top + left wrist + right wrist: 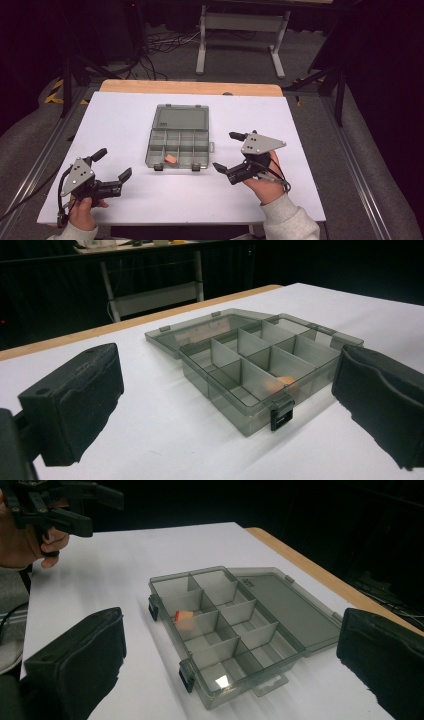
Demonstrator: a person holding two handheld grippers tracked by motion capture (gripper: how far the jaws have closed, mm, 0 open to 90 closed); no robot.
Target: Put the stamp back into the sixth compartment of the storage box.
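Observation:
A grey see-through compartment box [178,141] lies open on the white table, its lid [181,119] folded flat away from the person. One small orange piece [170,159] sits in a front compartment near the latches; it shows again as the orange piece [276,384] and the orange piece [183,615]. My left gripper [112,164] hovers open at the table's front left, empty, pointing toward the box [260,365]. My right gripper [227,151] stands open just right of the box [225,625], empty. The left gripper [95,510] also appears far off.
The white table [120,120] has a wooden strip [190,88] along its far edge. Beyond it stand a grey frame [242,30] and cables on the dark floor. Metal rails run along both sides of the table.

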